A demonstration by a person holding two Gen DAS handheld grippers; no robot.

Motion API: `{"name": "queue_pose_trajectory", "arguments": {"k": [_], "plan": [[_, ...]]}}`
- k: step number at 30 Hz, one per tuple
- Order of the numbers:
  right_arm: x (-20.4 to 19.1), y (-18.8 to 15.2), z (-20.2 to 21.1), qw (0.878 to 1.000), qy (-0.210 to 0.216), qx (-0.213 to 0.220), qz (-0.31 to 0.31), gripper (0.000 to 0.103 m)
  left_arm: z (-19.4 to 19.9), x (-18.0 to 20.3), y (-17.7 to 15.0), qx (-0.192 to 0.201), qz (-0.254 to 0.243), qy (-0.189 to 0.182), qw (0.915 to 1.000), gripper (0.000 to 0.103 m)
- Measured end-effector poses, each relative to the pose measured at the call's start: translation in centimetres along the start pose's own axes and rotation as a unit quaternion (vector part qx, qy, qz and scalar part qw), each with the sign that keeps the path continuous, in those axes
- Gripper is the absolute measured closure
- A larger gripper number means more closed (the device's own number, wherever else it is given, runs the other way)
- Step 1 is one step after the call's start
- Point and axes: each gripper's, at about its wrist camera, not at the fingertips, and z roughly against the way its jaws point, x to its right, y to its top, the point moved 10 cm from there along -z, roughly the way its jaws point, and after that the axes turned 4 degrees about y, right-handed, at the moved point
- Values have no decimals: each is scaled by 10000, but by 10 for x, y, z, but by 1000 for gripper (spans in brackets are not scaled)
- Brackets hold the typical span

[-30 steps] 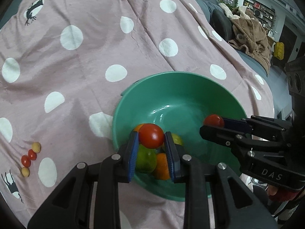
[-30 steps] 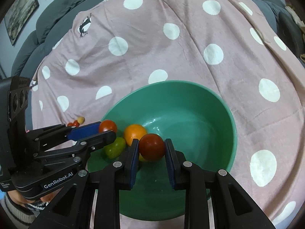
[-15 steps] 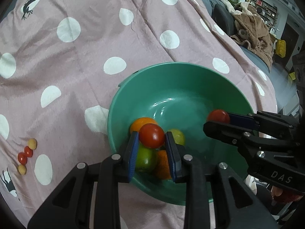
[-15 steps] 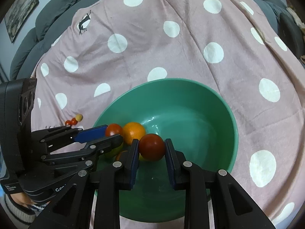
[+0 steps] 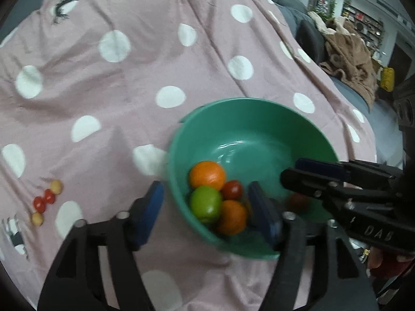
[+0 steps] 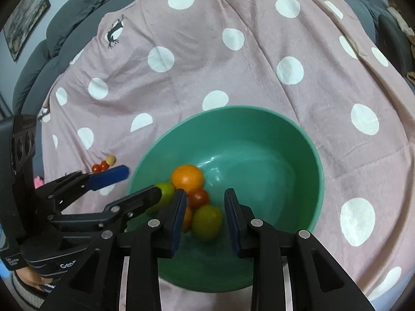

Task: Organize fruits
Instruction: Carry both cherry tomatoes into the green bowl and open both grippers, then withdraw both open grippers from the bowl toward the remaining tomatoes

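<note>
Left wrist view: my left gripper (image 5: 205, 211) stands wide apart with nothing between its pads, straddling the near wall of the bowl (image 5: 259, 105), one finger outside the rim, one inside. My right gripper (image 6: 205, 213) is likewise spread and empty, poised over the bowl's near side.

Location of fruit: an orange (image 5: 207, 175), a green fruit (image 5: 206, 203), a tomato (image 5: 231, 189) and a second orange (image 5: 230, 220) sit clustered and touching against the bowl's left wall. A blurred red fruit (image 5: 298, 202) lies apart from them, below the right gripper's fingers. Four small fruits (image 5: 46, 198) lie on the cloth (image 5: 129, 77), well apart from the bowl.

Risks: the left finger inside the rim could catch the wall on withdrawal and tip or drag the bowl over the soft, creased cloth. The two grippers sit close together, so crossing paths could knock one another. The small fruits could roll along a fold when nudged.

Orientation: the fruits are near round, with no clear long axis. The small four form a short line, running diagonally across the cloth.
</note>
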Motion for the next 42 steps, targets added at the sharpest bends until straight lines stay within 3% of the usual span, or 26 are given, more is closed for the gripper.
{"name": "queue_pose_trajectory", "arguments": {"k": [8, 11, 15, 20, 22, 24, 27, 31, 38, 42], "plan": [[-33, -8, 6, 9995, 198, -32, 231, 72, 31, -48, -40, -133, 664, 237, 9974, 21], [-51, -14, 4, 9987, 282, -124, 398, 72, 40, -76, -68, -309, 1181, 267, 9922, 19], [-76, -23, -1, 9971, 396, -265, 600, 72, 56, -120, -105, -470, 2147, 229, 9753, 15], [-111, -35, -9, 9929, 585, -446, 930, 72, 93, -171, -129, 44, 2924, 340, 9557, 13], [-123, -38, -11, 9912, 650, -501, 1042, 72, 108, -177, -132, 305, 2990, 183, 9536, 13], [-135, -42, -14, 9892, 712, -563, 1149, 72, 120, -183, -135, 444, 2911, 305, 9552, 11], [-147, -46, -20, 9872, 770, -641, 1244, 72, 123, -186, -139, 272, 2670, 439, 9623, 9], [-162, -52, -30, 9846, 904, -773, 1283, 72, 120, -199, -146, -28, 2765, 621, 9590, 9], [-190, -57, -48, 9783, 1085, -940, 1491, 72, 112, -206, -143, -66, 2345, 1022, 9667, 11], [-192, -56, -58, 9778, 1112, -1019, 1456, 72, 107, -212, -142, -123, 2321, 1098, 9664, 11]]}}
